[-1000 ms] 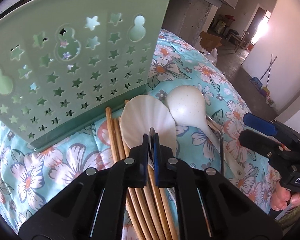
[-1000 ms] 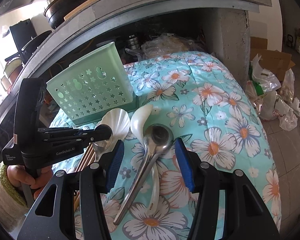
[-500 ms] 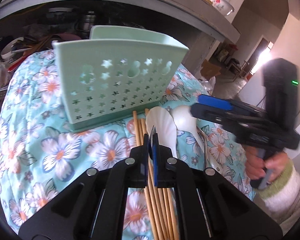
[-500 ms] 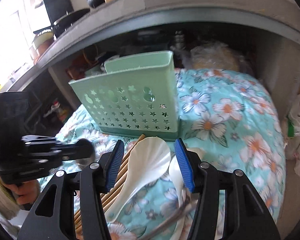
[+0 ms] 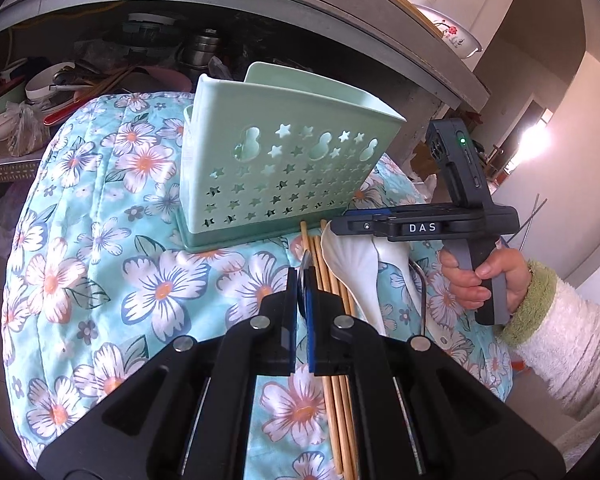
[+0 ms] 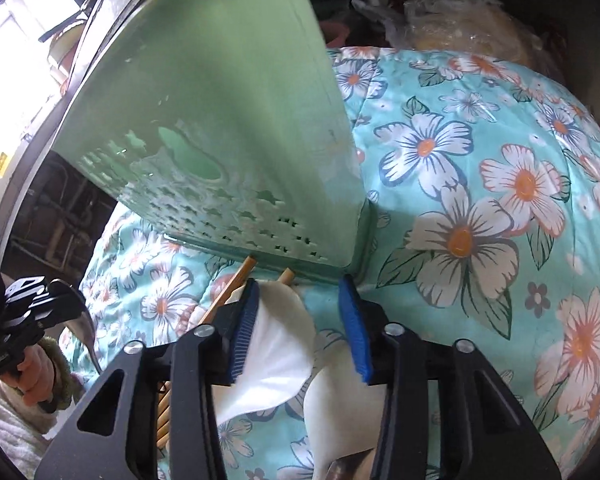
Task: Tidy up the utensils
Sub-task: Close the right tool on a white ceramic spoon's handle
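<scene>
The pale green plastic utensil holder with star-shaped cut-outs (image 5: 284, 168) stands upright on the turquoise floral quilt (image 5: 100, 248). Directly in front of its base lie a bundle of wooden chopsticks (image 5: 332, 400), a white scallop-shaped plastic spoon (image 6: 276, 352) and a second white plastic ladle (image 6: 340, 408), side by side. The right gripper (image 6: 300, 328) sits low at the holder's front base, its jaws closing with the scalloped spoon between them, the left blue pad against the spoon's edge. The left gripper (image 5: 300, 312), in front of the holder above the chopsticks, is clenched on a thin metal utensil (image 5: 305, 264).
</scene>
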Available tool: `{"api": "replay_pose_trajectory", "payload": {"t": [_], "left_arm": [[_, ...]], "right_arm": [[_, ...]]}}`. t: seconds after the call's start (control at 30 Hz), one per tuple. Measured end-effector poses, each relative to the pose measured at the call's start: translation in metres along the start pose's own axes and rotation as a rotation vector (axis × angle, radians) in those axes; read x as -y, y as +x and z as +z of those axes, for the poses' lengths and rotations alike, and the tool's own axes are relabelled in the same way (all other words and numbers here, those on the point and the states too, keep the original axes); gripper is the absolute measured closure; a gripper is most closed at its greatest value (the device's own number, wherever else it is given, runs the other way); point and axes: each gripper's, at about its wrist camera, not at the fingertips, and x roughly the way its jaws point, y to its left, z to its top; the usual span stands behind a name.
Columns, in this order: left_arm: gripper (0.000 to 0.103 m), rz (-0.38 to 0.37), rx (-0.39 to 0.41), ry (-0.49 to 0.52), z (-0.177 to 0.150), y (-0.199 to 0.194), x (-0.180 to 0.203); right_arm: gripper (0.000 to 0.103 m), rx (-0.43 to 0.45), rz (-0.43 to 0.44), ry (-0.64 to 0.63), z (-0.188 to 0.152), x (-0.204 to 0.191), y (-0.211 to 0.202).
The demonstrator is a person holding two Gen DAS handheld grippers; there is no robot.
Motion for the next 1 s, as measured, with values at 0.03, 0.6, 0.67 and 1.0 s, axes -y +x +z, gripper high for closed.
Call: {"api": "replay_pose_trajectory", "payload": {"t": [0.03, 0.6, 0.67, 1.0], "left_arm": [[0.1, 0.0, 0.002, -0.001, -0.001, 0.0, -0.001], [0.1, 0.035, 0.027, -0.001, -0.009, -0.016, 0.001], [0.1, 0.041, 0.029, 0.003, -0.01, -0.019, 0.003], [0.1, 0.052, 0.062, 0.013, -0.015, -0.033, 0.011]], "right_arm": [[0.069, -0.004, -0.001, -0.006, -0.001, -0.002, -0.001], [0.098, -0.022, 0.001, -0.08, -0.026, -0.051, -0.023], [0.098, -0.022, 0.035, -0.072, -0.03, -0.055, -0.03], [0.095, -0.076, 0.189, 0.057, -0.054, -0.064, -0.027]]}}
